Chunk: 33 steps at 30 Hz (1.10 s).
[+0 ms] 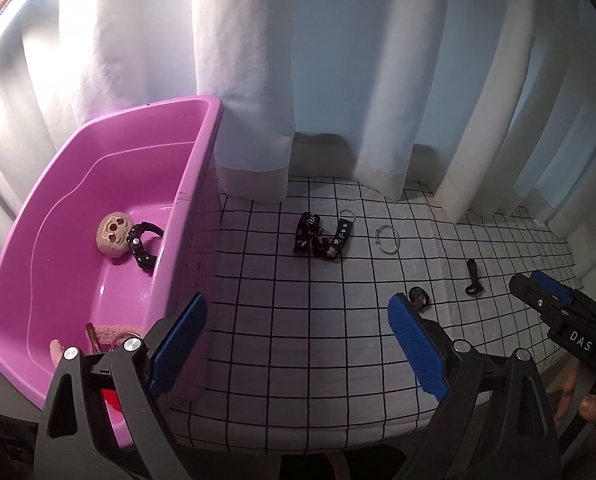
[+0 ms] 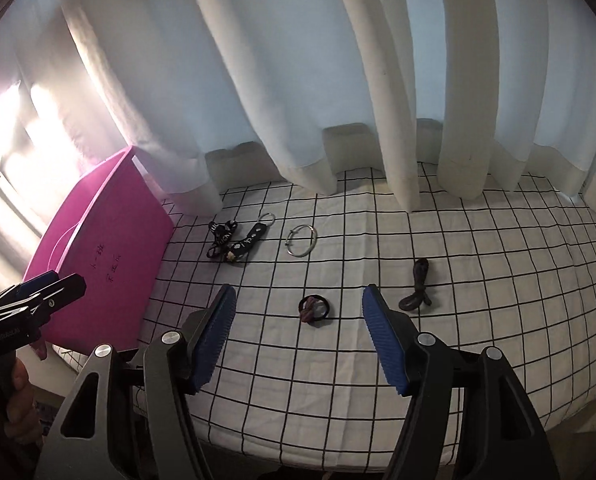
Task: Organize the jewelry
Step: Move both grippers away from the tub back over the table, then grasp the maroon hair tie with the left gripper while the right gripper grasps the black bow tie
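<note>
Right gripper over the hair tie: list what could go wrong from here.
1. The hair tie lies flat on the checked cloth; the open right gripper may pinch fabric too.
2. The silver bangle could roll if knocked.
3. The left gripper crowds the pink tub.

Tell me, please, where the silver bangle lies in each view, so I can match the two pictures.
Left wrist view: the bangle lies right of centre on the grid cloth, right of the black strap.
Right wrist view: the bangle lies at the centre, again right of the strap.
Shared landmark: the pink tub, at the left in both.
</note>
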### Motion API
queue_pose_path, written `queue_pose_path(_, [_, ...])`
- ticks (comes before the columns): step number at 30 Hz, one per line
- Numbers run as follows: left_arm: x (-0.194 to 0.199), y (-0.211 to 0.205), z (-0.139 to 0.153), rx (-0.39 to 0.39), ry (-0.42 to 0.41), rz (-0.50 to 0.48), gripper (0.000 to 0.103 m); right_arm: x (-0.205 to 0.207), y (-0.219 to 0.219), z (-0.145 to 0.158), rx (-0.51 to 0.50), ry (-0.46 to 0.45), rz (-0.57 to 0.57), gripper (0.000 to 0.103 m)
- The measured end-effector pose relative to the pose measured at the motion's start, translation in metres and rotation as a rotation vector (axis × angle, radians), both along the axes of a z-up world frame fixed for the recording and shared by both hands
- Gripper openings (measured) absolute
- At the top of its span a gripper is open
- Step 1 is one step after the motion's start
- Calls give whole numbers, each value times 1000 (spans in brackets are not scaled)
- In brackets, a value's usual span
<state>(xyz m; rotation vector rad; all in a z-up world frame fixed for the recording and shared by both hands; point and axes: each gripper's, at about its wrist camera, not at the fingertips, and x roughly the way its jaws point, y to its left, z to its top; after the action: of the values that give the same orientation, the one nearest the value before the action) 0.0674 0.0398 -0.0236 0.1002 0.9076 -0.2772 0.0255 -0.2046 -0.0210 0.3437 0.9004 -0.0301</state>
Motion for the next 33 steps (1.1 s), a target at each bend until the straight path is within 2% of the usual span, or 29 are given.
queue_pose_path(7, [-10, -47, -21, 10, 25, 21, 90, -27, -57, -9, -25, 10, -39, 63])
queue_pose_path(15, [-33, -96, -44, 74, 61, 153, 90, -47, -119, -35, -26, 20, 42, 63])
queue_pose_path(18, [-43, -109, -52, 94, 68, 211, 90, -45, -135, -46, 10, 26, 92, 63])
queue_pose_path(25, [-52, -137, -70, 134, 60, 281, 90, -30, -142, -66, 41, 48, 199, 63])
queue_pose_path(33, [-22, -144, -99, 111, 78, 285, 90, -2, -130, -96, 54, 84, 223, 63])
